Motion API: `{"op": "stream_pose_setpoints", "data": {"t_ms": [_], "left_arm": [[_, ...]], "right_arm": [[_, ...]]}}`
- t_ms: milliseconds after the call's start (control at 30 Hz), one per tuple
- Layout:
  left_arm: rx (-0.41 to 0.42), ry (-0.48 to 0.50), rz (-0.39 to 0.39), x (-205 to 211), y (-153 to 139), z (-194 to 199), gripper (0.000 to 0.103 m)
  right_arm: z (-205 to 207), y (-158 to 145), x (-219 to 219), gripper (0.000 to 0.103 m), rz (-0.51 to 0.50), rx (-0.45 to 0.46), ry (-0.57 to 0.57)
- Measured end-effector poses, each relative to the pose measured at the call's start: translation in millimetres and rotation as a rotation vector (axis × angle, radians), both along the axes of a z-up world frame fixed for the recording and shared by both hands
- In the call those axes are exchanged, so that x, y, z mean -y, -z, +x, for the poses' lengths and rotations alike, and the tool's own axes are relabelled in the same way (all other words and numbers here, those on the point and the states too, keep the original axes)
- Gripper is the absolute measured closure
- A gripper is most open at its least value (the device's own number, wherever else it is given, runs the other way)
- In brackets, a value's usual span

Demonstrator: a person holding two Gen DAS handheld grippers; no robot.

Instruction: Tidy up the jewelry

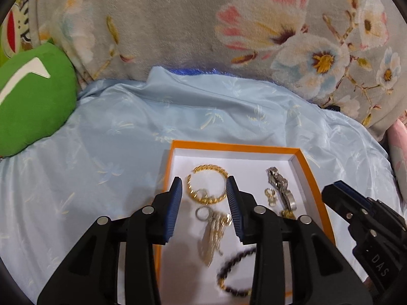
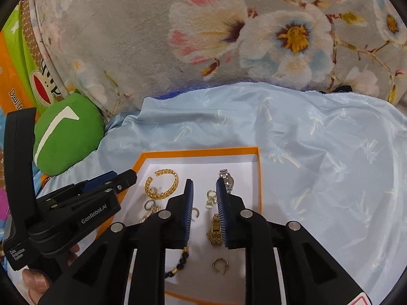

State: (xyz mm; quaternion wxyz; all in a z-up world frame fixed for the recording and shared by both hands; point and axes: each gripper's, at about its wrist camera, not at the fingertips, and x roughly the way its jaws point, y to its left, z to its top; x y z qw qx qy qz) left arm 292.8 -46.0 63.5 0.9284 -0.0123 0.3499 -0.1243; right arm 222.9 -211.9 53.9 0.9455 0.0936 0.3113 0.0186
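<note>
Left of the orange box (image 1: 316,178) I see the green cushion (image 1: 30,101), cut off by the frame. Over the box my left gripper (image 1: 204,185) stands open, empty, above the gold bracelet (image 1: 207,186); its fingers hide part of the dark beaded bracelet (image 1: 234,261), which is blurred. To the right, my right gripper (image 2: 204,186) is also open, holding nothing; it covers part of the watch (image 2: 226,178). Beyond the box's right rim lies free blue cloth (image 2: 330,165).
</note>
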Motion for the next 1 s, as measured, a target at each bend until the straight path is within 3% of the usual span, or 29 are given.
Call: {"op": "stream_pose_setpoints", "data": {"t_ms": [100,300,433,633,733,1000], "left_arm": [[0.012,0.002,0.008,-9.7,1.5,-32.0,0.057],[0.004,-0.011,0.029,-26.6,18.4,-100.3,0.056],[-0.025,-0.013,0.023,-29.7,32.3,-133.3,0.049],[-0.046,-0.033,0.098,-22.7,47.3,-159.5,0.049],[-0.059,-0.049,0.094,-25.6,49.0,-165.7,0.045],[-0.071,-0.064,0.121,-26.9,51.5,-176.8,0.044]], "right_arm": [[-34.6,5.1,-5.9,0.067,-0.032,-0.001,0.024],[-94.6,30.3,-23.1,0.057,-0.068,-0.059,0.035],[-121.2,44.0,-36.5,0.049,-0.095,-0.077,0.043],[-146.4,54.6,-49.7,0.036,-0.135,-0.091,0.070],[-151.2,57.1,-46.8,0.030,-0.120,-0.109,0.092],[-163.6,64.3,-52.5,0.028,-0.151,-0.156,0.141]]}}
